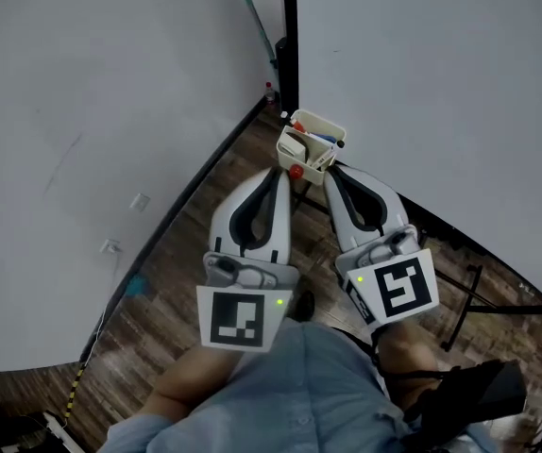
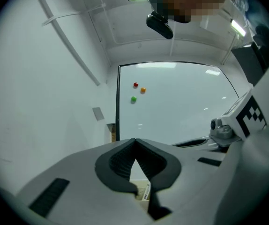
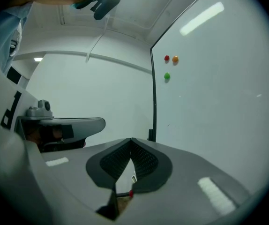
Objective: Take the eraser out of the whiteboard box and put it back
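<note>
box — just beyond left gripper, right gripper

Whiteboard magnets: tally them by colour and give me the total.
red magnet: 1
orange magnet: 1
green magnet: 1
Total: 3

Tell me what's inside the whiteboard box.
In the head view the whiteboard box holds a pale block, likely the eraser, beside marker-like sticks. Its lower part is hidden by the walls.
</note>
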